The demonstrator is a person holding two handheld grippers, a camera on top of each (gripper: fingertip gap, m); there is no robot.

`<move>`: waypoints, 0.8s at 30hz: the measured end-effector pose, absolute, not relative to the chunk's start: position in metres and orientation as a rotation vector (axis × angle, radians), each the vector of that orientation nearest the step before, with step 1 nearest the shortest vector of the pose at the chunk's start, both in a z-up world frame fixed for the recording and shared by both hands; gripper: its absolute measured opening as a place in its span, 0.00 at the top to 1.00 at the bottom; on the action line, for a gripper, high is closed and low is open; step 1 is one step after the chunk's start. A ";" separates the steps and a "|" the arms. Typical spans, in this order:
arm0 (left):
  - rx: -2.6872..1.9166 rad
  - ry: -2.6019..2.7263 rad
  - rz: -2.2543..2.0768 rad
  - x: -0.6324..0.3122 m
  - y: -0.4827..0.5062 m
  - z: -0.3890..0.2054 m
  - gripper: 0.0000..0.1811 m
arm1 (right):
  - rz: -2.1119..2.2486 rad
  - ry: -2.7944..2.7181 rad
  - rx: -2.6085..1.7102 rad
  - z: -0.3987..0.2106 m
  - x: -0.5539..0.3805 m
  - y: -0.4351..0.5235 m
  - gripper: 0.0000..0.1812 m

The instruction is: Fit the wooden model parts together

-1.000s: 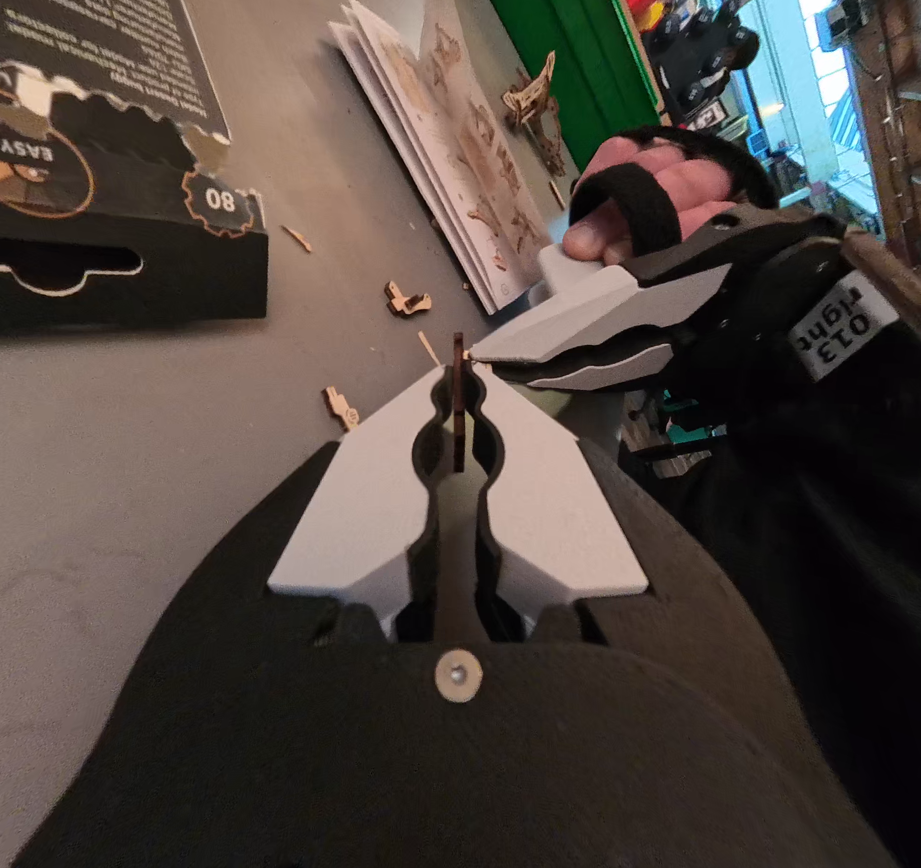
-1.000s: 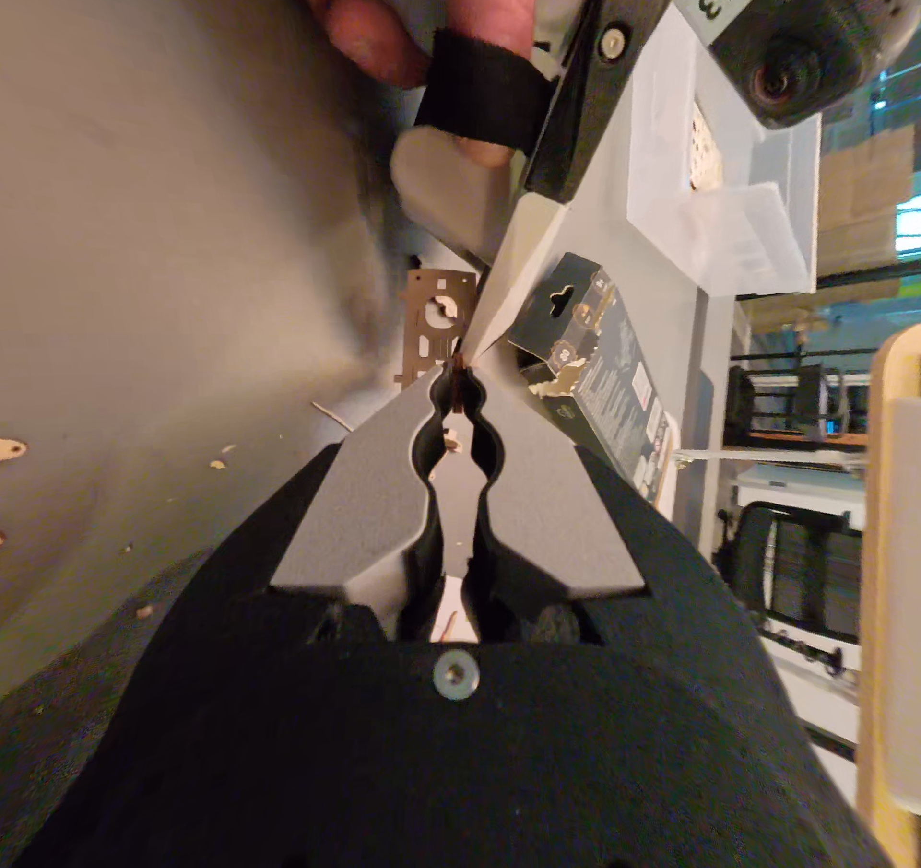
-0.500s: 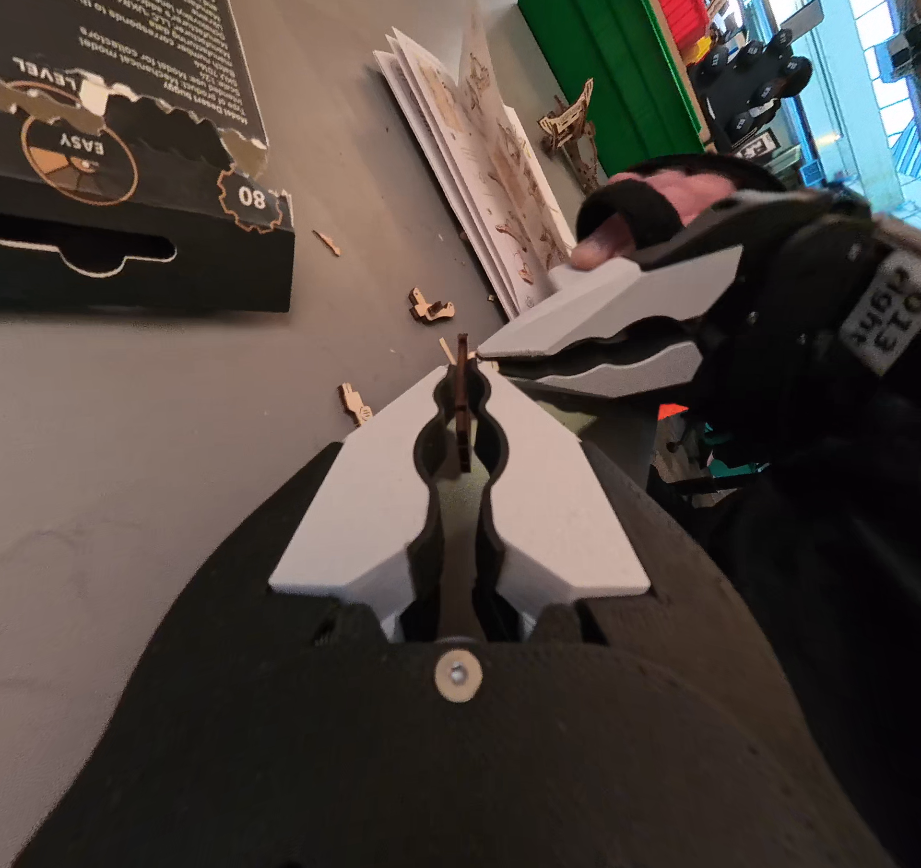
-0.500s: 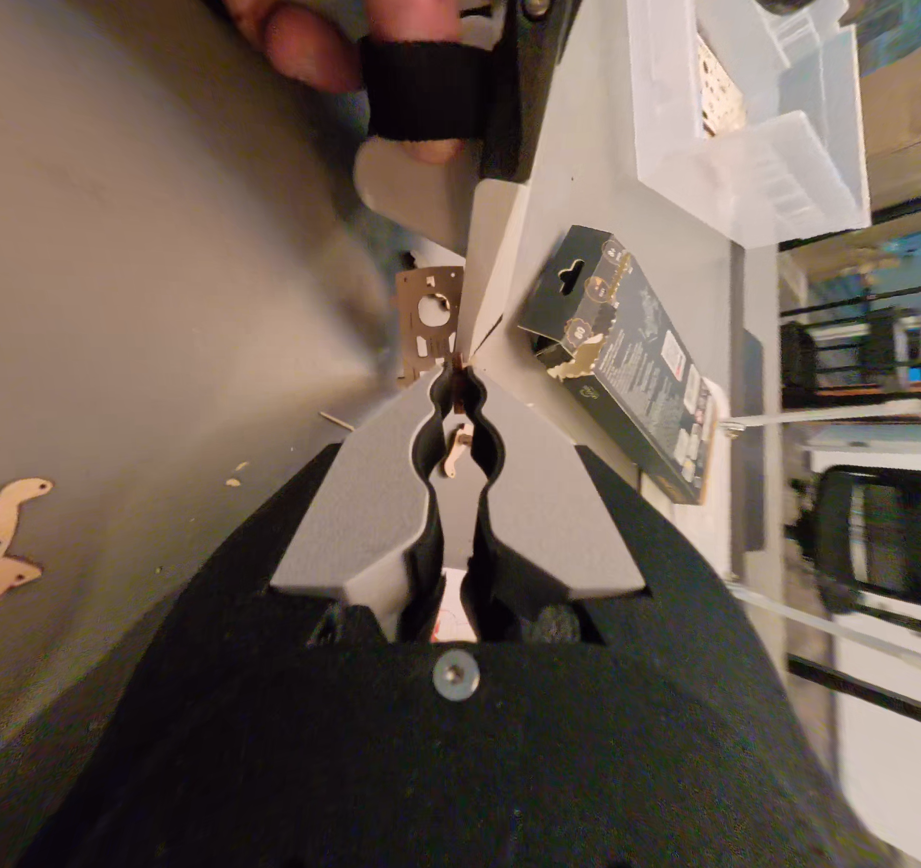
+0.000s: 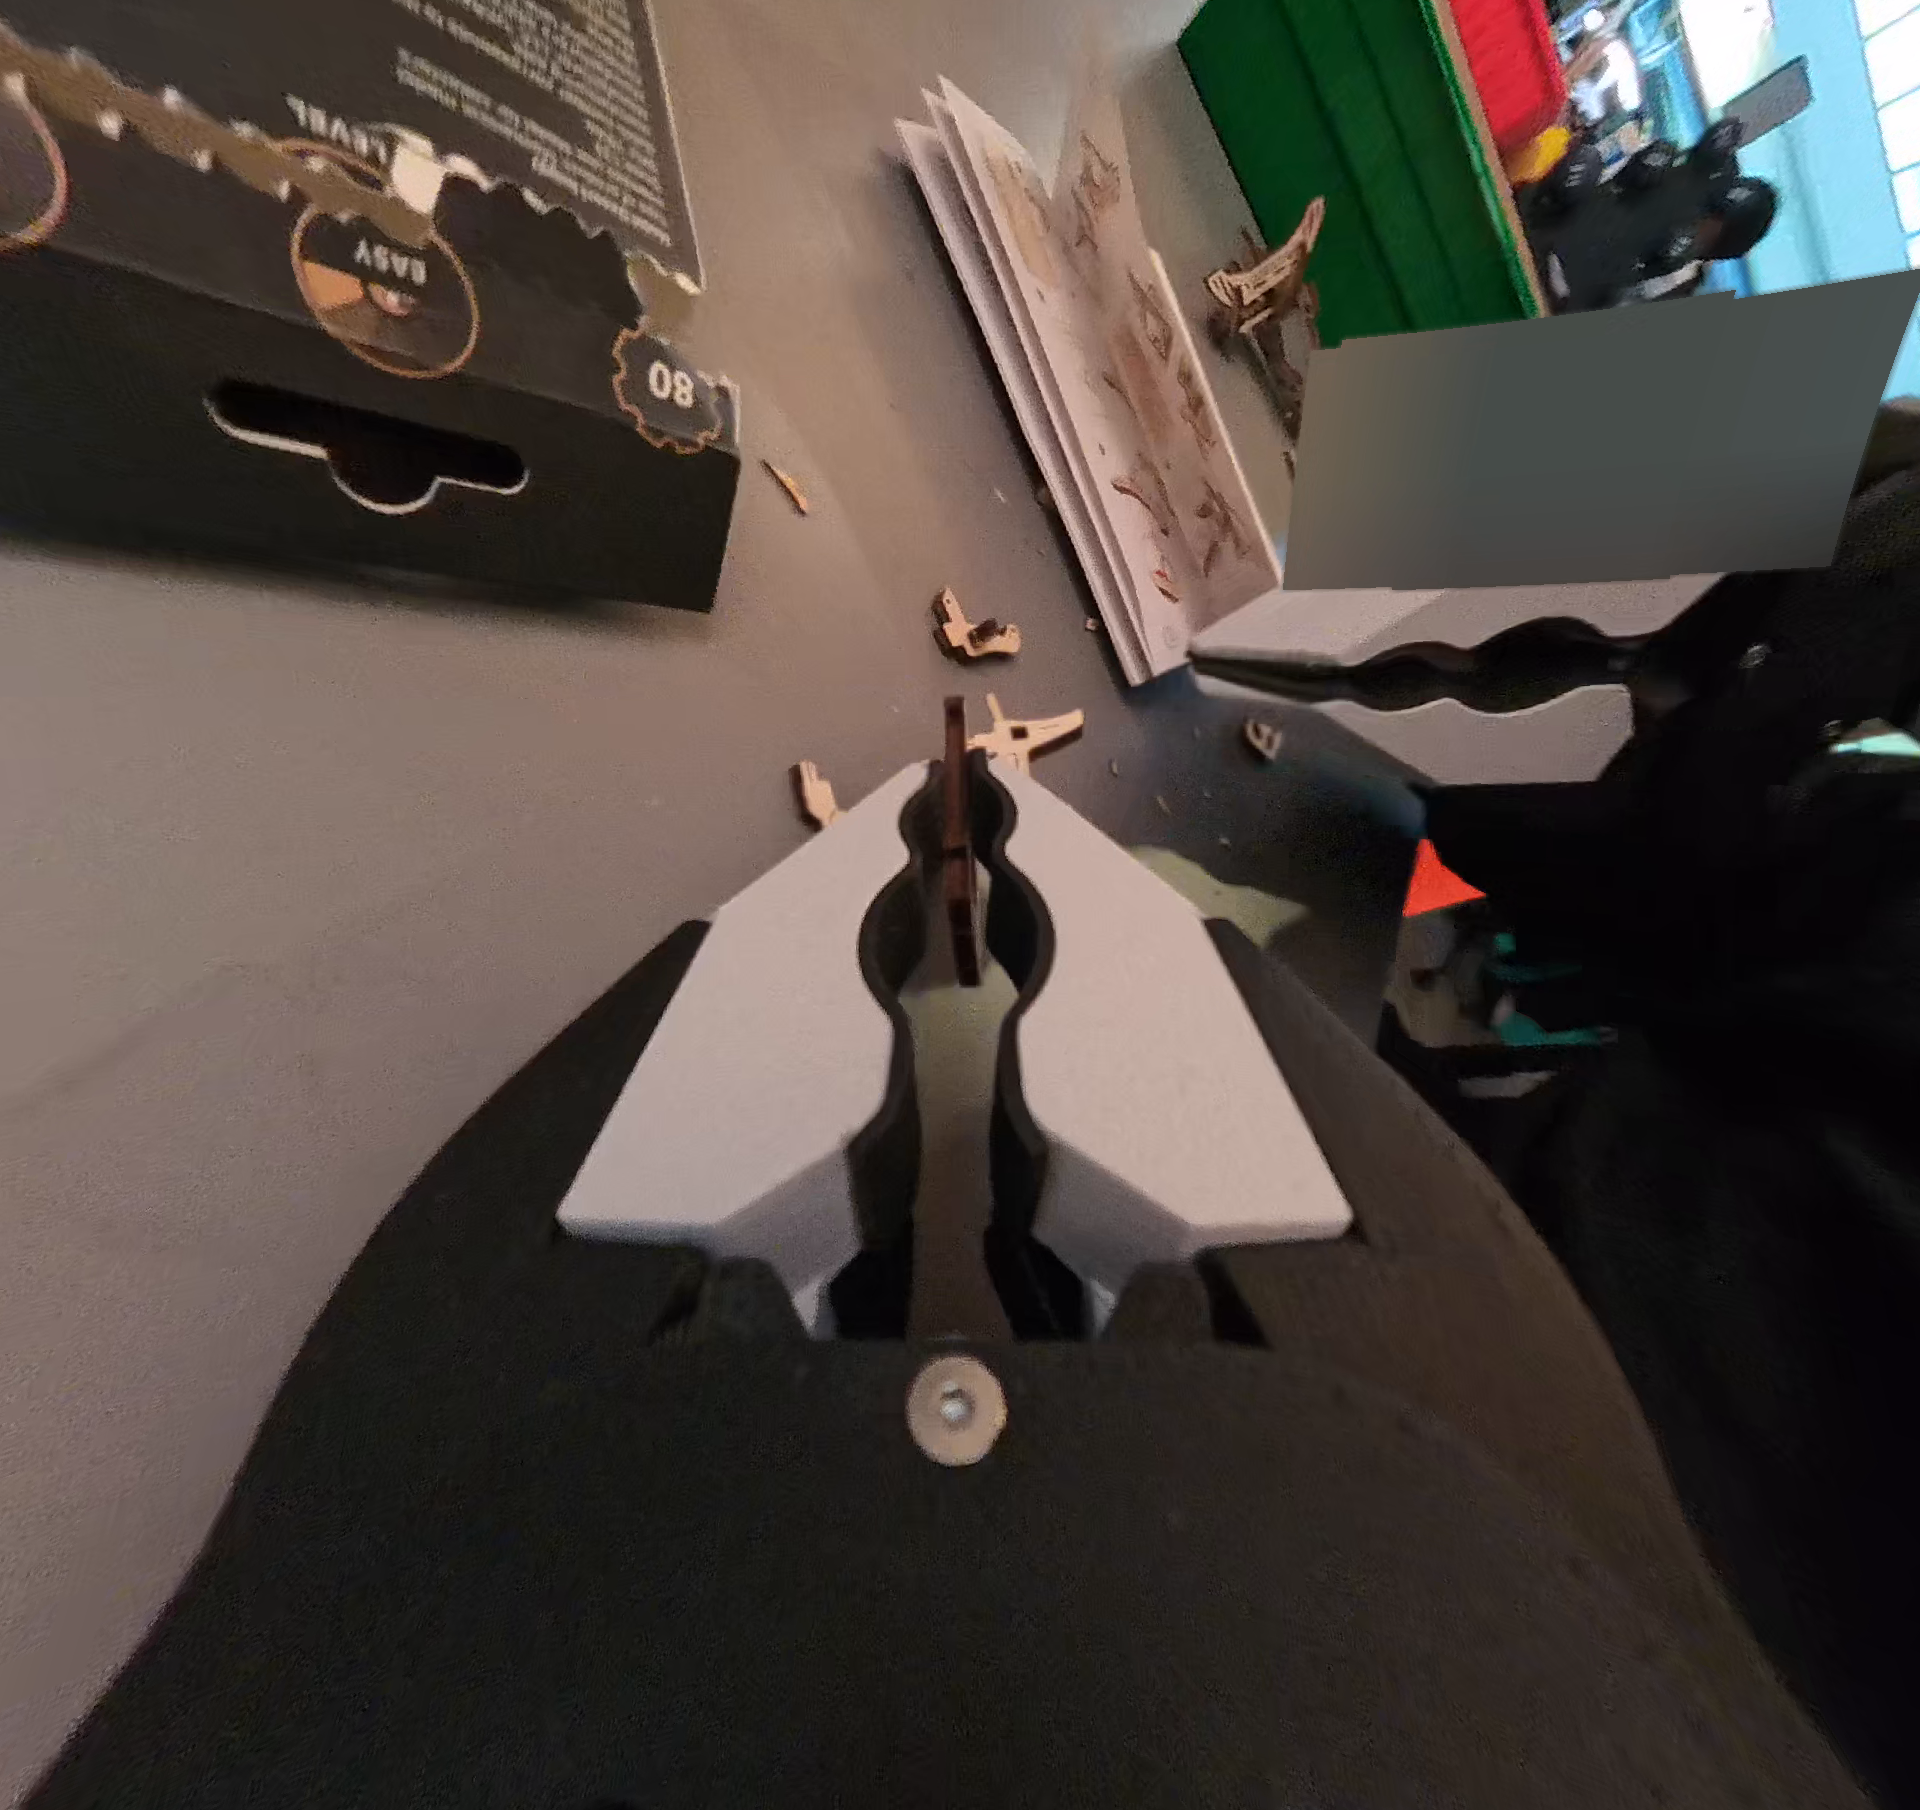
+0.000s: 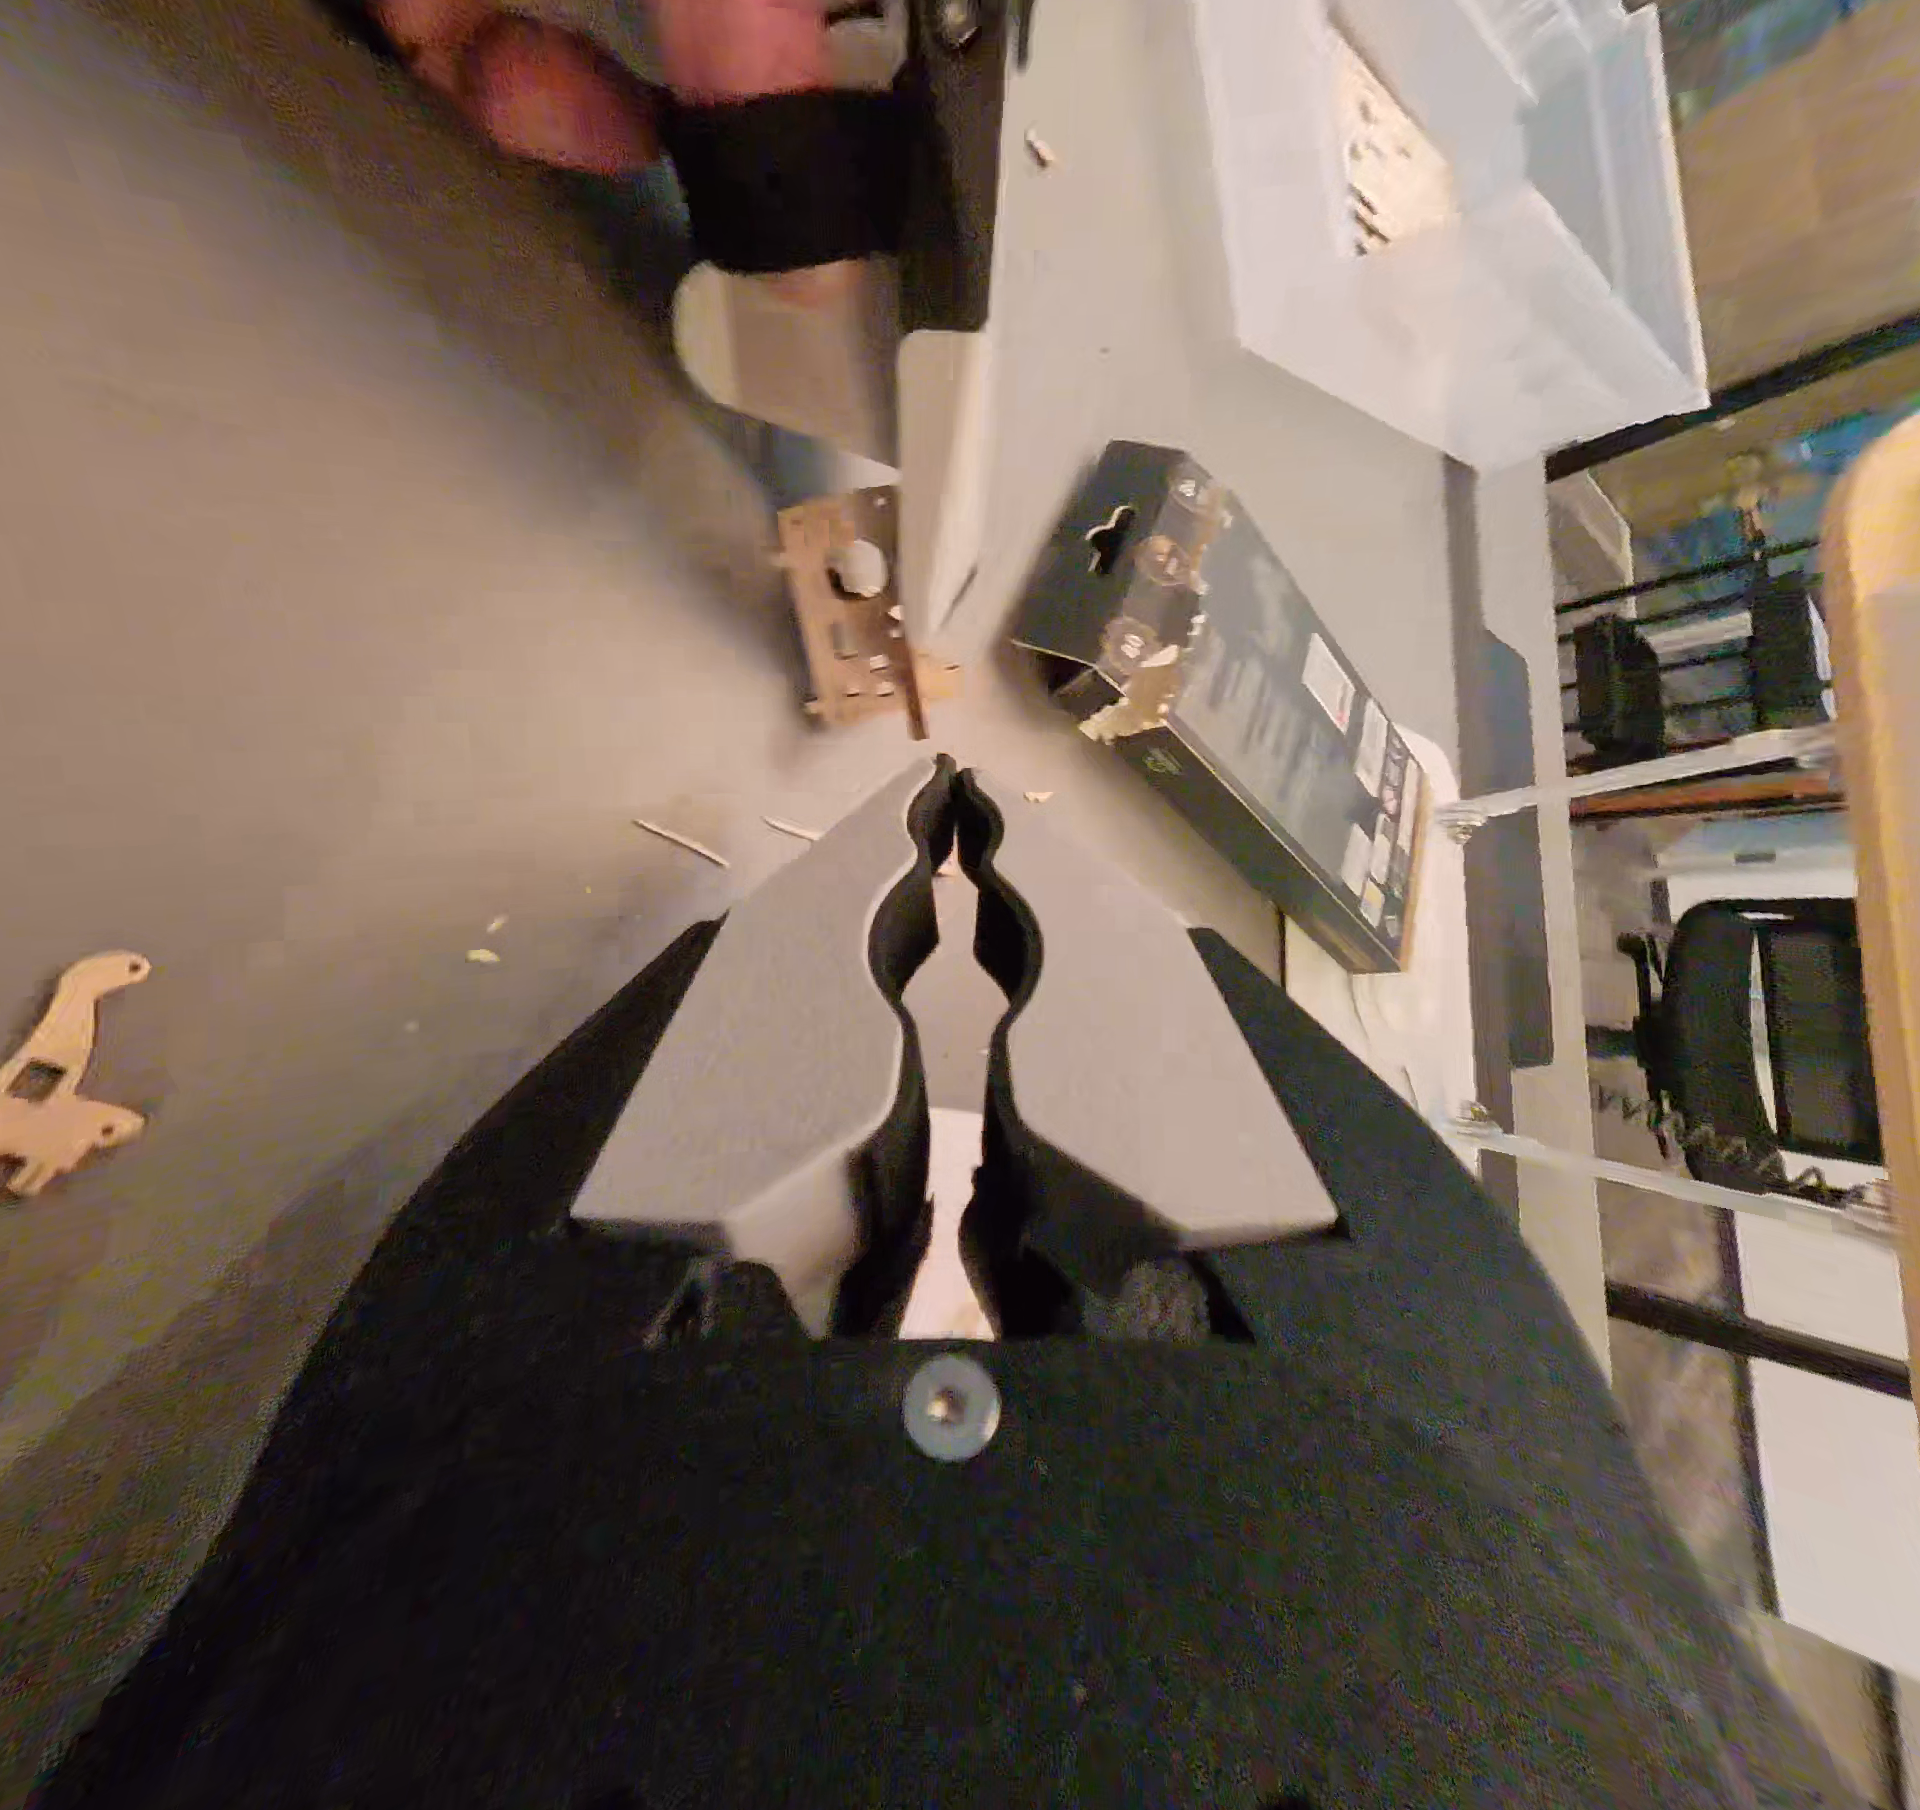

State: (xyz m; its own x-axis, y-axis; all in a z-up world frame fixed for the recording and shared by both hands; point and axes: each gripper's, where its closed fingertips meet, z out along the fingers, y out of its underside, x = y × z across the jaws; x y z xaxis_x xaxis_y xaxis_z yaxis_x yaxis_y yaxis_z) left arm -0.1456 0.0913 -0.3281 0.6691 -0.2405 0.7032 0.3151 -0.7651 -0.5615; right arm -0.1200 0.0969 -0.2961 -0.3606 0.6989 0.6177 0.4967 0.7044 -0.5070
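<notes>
My left gripper [image 5: 956, 778] is shut on a thin dark wooden plate [image 5: 954, 825], seen edge-on and standing up out of the tips. In the right wrist view the same plate [image 6: 844, 617] shows flat, tan with cut-outs, with a small pale piece [image 6: 940, 683] at its lower corner. My right gripper [image 6: 951, 773] is shut, and nothing shows between its tips. It sits a short way from the plate, not touching. It also shows in the left wrist view [image 5: 1195, 657], to the right of the plate.
Loose wooden parts [image 5: 977, 633] lie on the grey table [image 5: 312, 929], and another part [image 6: 62, 1074] lies at the left. A torn black box [image 5: 364, 410], an open booklet [image 5: 1101, 378], green bins [image 5: 1351, 98] and a clear plastic container [image 6: 1434, 150] stand around. The gap from one gripper's tips to the other's is roughly 5 centimetres.
My right gripper has drawn back from the plate that its tips met a second ago; a gap now shows. The left gripper still holds the plate.
</notes>
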 end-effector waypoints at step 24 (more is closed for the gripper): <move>-2.180 -0.052 -0.697 -0.147 0.107 -0.326 0.99 | 0.213 -2.112 -0.910 -0.314 -0.136 0.076 1.00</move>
